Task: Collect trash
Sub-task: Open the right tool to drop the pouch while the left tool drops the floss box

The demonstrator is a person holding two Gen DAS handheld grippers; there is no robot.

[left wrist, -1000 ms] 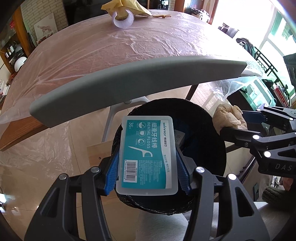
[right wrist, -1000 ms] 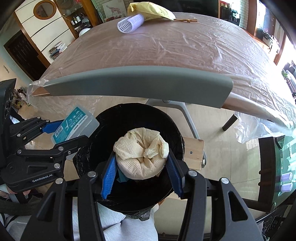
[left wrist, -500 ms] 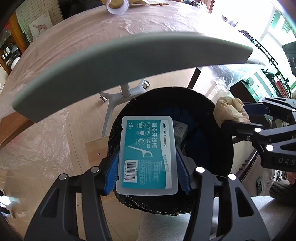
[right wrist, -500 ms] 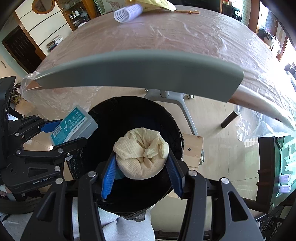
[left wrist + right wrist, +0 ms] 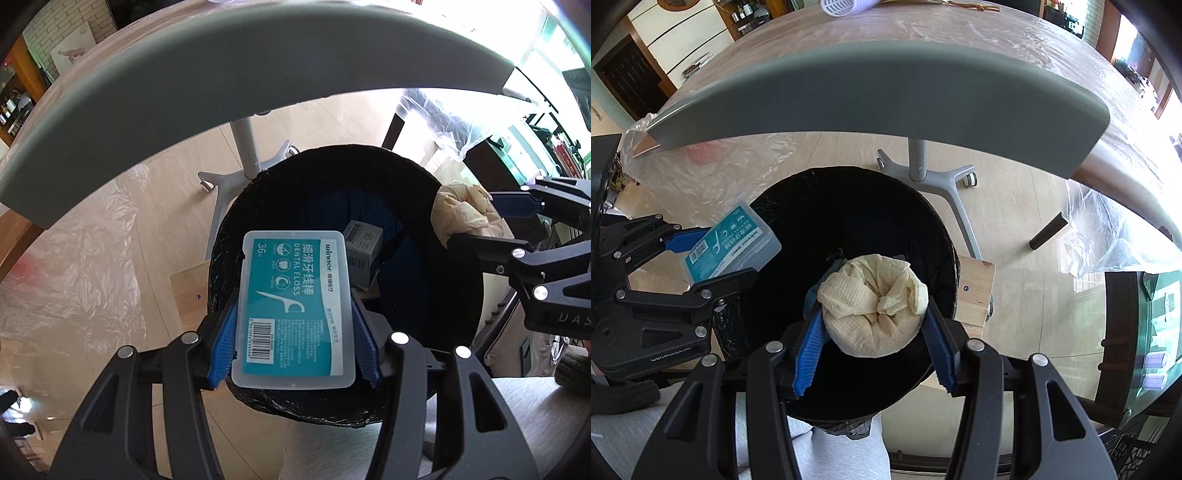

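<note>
1. Both grippers have come down toward the black-lined trash bin (image 5: 436, 177) since the earlier frames; the bin mouth now fills more of each view, and the grey desk edge (image 5: 236, 66) sits higher and nearer.
2. Left gripper (image 5: 293, 325): jaws closed on a dental floss box (image 5: 295, 302), blue pads pressing its two long sides. Box is clear plastic with a teal label, barcode end nearest the camera, held above the near-left part of the bin opening.
3. Right gripper (image 5: 873, 325): jaws closed on a crumpled cream paper towel (image 5: 871, 302), wadded into a ball and pinched at both sides, held over the bin mouth.
4. Bin contents, left wrist view: a small white carton (image 5: 364, 245) with a barcode lies inside, partly hidden behind the floss box; dark blue material beside it, not identifiable.
5. Bin stands on the pale floor just in front of a small wooden block (image 5: 975, 291), below the grey desk edge.
6. Grey wheeled stand base (image 5: 923, 177) sits on the floor beyond the bin.
7. Larger desk (image 5: 960, 26) behind, covered in clear plastic sheeting, bears a white perforated roller (image 5: 846, 5) at its far side.
8. Person's grey-clad legs (image 5: 846, 454) show beneath the grippers.
</note>
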